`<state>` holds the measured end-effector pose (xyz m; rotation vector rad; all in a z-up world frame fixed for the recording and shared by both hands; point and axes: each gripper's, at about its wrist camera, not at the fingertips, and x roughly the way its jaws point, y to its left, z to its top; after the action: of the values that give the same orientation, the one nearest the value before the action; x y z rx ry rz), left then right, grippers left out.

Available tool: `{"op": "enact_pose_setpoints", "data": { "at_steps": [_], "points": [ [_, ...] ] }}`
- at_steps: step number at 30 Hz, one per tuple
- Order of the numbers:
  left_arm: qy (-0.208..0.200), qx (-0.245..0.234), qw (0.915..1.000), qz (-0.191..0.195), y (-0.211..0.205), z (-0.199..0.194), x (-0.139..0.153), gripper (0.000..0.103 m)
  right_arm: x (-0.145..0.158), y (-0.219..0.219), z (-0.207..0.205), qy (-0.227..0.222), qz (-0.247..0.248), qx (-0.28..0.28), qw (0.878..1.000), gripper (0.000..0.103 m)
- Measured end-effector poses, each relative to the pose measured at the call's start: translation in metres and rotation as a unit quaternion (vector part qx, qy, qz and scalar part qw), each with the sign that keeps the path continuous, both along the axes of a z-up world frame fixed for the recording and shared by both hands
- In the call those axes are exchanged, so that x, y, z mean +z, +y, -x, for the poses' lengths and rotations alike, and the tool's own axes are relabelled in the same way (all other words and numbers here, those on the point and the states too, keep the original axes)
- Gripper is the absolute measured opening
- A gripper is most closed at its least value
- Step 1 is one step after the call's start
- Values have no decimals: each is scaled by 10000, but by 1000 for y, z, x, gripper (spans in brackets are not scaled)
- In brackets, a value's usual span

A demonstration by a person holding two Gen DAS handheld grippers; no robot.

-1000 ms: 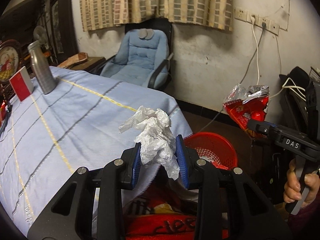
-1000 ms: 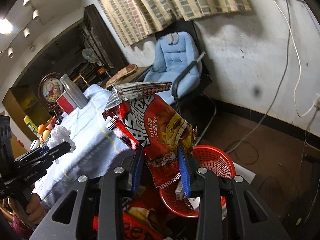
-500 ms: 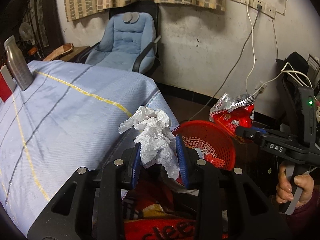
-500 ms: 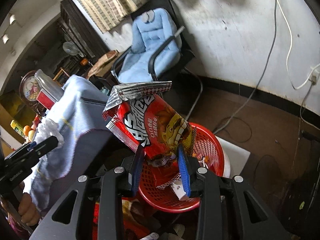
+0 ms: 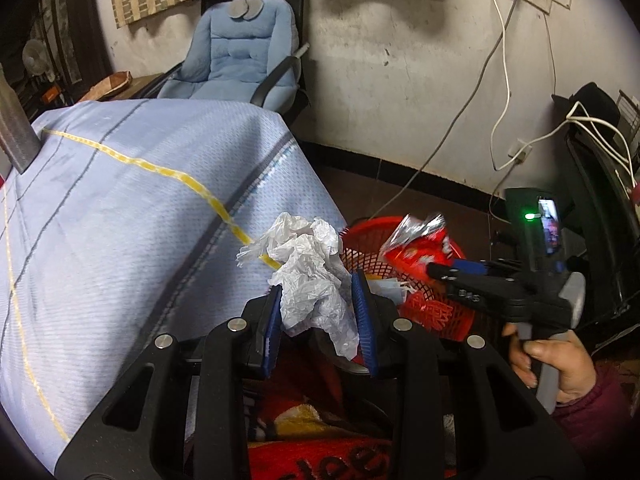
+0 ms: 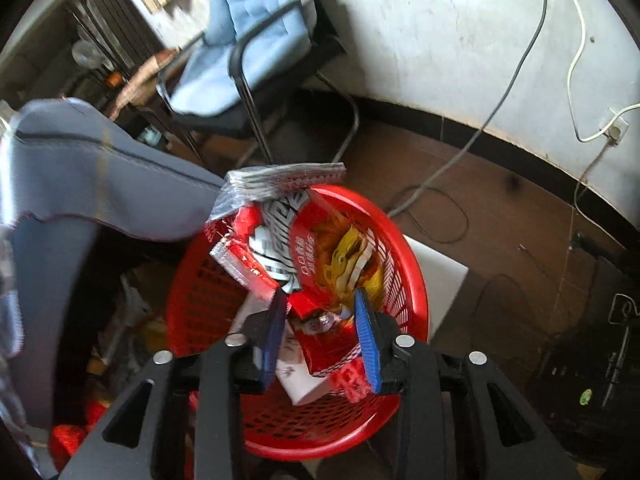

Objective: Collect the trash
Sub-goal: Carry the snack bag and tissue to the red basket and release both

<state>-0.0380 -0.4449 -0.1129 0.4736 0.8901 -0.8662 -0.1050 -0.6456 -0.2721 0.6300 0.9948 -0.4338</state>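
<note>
My left gripper (image 5: pixel 316 284) is shut on a crumpled white tissue (image 5: pixel 308 256), held beside the table's corner and just left of the red mesh basket (image 5: pixel 372 226). In the right wrist view my right gripper (image 6: pixel 320 296) points down into that basket (image 6: pixel 416 280). Its jaws are opening, and the red snack bag (image 6: pixel 288 240) stands loose between them over the basket's inside. The left wrist view shows the snack bag (image 5: pixel 416 250) at the right gripper's (image 5: pixel 440 270) tip above the basket. Other wrappers lie in the basket.
The table under a blue cloth (image 5: pixel 120 220) fills the left. A blue padded chair (image 5: pixel 236 56) stands behind it by the wall. Cables (image 6: pixel 432 196) trail over the brown floor. A white box (image 6: pixel 440 276) sits against the basket. A hand (image 5: pixel 560 364) grips the right tool.
Both grippers have sunk toward the red basket, the right one much more. The right jaws have widened around the snack bag. The tissue stays pinched in the left gripper.
</note>
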Motion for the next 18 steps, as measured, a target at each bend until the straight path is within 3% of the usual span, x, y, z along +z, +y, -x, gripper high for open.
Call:
{"op": "enact_pose_setpoints", "data": {
  "at_steps": [3, 12, 18],
  "points": [
    [33, -39, 10000, -63, -4, 1, -5, 34, 2, 0, 0, -91, -49, -10, 9999, 56],
    [41, -329, 9994, -105, -21, 13, -6, 34, 53, -23, 36, -767, 217, -396, 9960, 61],
    [155, -616, 9980, -34, -43, 21, -2, 34, 68, -34, 58, -996, 306, -573, 9929, 64]
  ]
}}
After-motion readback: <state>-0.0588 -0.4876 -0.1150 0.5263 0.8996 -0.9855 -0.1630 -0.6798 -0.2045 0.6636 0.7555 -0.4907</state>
